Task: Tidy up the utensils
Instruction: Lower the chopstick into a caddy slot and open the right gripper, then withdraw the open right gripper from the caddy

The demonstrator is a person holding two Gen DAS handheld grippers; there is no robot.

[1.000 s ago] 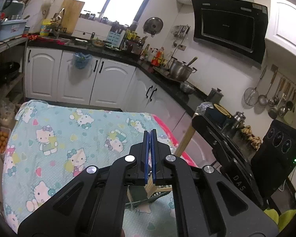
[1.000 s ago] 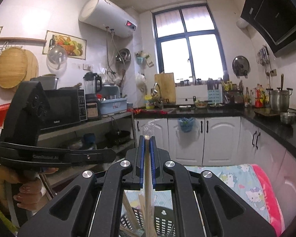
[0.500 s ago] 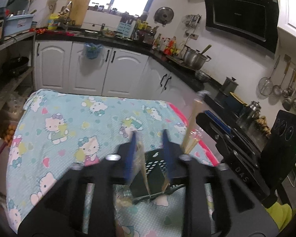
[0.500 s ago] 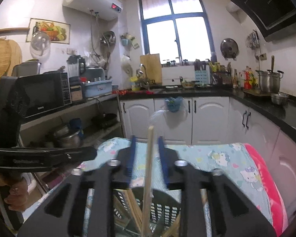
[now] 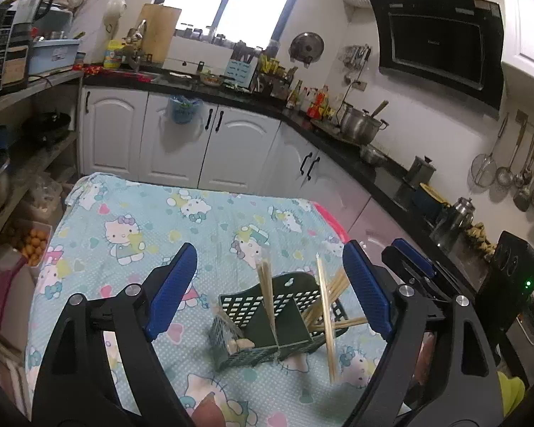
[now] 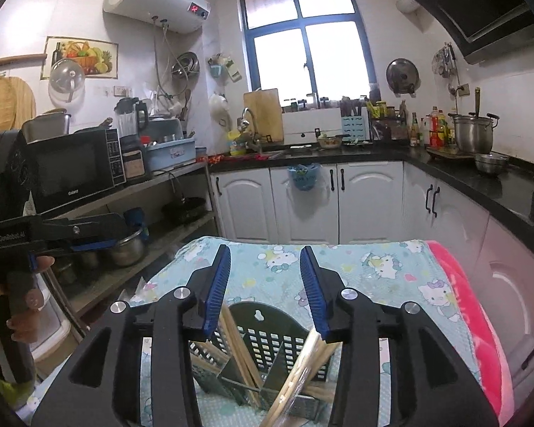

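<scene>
A dark green perforated utensil caddy [image 5: 263, 323] stands on the table with wooden chopsticks [image 5: 267, 295] leaning in its compartments. One chopstick [image 5: 325, 323] is tilted over its right side. My left gripper [image 5: 270, 299] is wide open and empty above the caddy. My right gripper [image 6: 265, 291] is open and empty just above the same caddy [image 6: 270, 348], with chopsticks [image 6: 302, 366] below it. The right gripper's body shows in the left wrist view [image 5: 423, 277]; the left gripper's body shows in the right wrist view [image 6: 50, 231].
The table wears a light blue cartoon-cat cloth [image 5: 153, 235] with a pink edge [image 6: 462, 306]. White cabinets [image 5: 174, 142] and a black counter run behind and to the right. Shelves with pots [image 6: 124, 245] and a microwave [image 6: 71, 170] stand to the left.
Both grippers opened and let go of their chopsticks, which dropped into the caddy. Both views have tipped down toward the table.
</scene>
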